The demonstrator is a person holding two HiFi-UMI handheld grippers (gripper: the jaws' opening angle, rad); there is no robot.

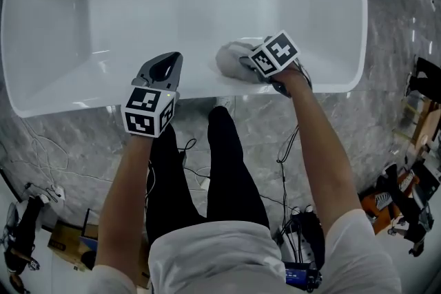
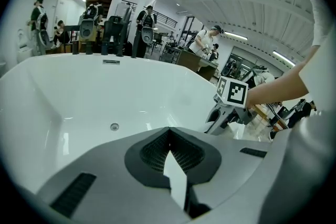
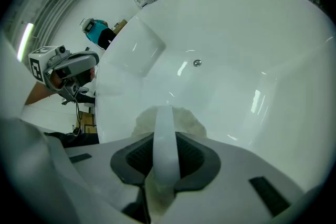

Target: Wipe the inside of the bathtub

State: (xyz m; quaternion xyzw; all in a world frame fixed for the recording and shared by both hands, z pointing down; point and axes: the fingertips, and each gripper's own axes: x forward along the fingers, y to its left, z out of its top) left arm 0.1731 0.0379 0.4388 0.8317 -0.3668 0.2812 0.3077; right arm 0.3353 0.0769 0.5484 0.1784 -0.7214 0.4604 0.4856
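Just inside the bathtub (image 1: 124,24), right gripper (image 1: 245,65) clamps cloth (image 1: 231,57); cables (image 1: 45,151) litter floor (image 1: 389,38).

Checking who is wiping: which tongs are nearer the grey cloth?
Right. The right tongs are shut on the cloth at the bathtub's near wall. The left tongs, shut and empty, sit apart to its left by the near rim.

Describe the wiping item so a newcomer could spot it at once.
Find the big white bathtub. On its near wall, clamped in the right gripper, sits a crumpled pale grey cloth. It is the only soft, wrinkled thing against the smooth glossy shell.
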